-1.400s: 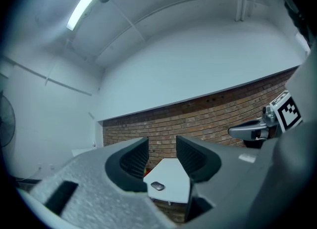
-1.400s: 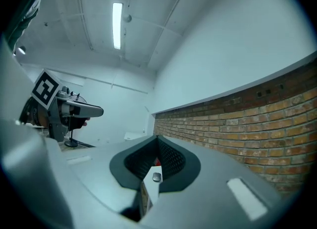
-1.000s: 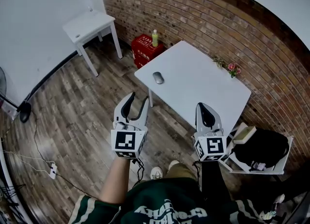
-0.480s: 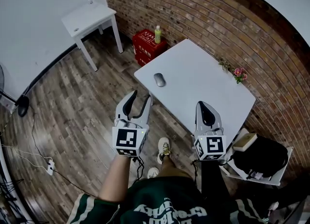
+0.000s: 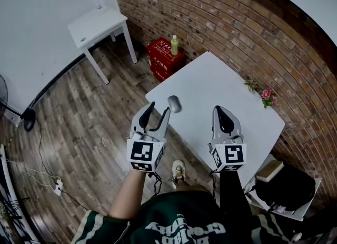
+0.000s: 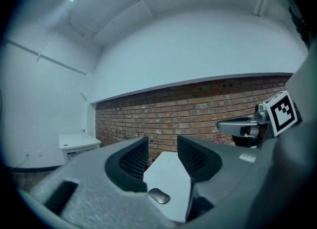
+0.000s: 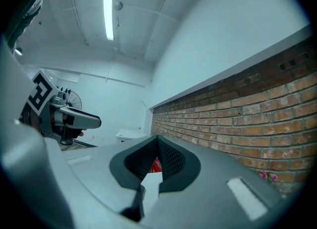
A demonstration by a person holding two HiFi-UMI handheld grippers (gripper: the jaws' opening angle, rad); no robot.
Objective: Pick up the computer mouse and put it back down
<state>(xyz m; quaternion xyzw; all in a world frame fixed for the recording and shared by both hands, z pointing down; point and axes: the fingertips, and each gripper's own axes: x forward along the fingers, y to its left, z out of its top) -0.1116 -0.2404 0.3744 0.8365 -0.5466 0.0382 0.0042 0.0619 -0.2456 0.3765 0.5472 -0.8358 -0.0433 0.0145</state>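
Closest in, below the grippers: a shoe (image 5: 178, 169) on the wood floor (image 5: 89, 127). Held level just above that, the left gripper (image 5: 159, 107), its jaws apart and widening, pinching nothing. Beside it and well apart, the right gripper (image 5: 219, 109), tips pressed together, nothing caught between them. Off to the right, low down: a book (image 5: 270, 170) next to a dark bundle (image 5: 287, 185), possibly a bag, too murky to call.

Just ahead of the left gripper's tips, not touching them: the computer mouse (image 5: 174, 103), lying flat near the closest corner of the white table (image 5: 221, 87). Framed low in the gap between the jaws in the left gripper view.

At the table's far right edge, a sprig of pink flowers (image 5: 266, 93). Beyond the table, a red crate (image 5: 167, 58) with a green bottle (image 5: 174, 44) standing on it. Further left, a small white side table (image 5: 97, 24). Behind everything, the brick wall (image 5: 237, 21).
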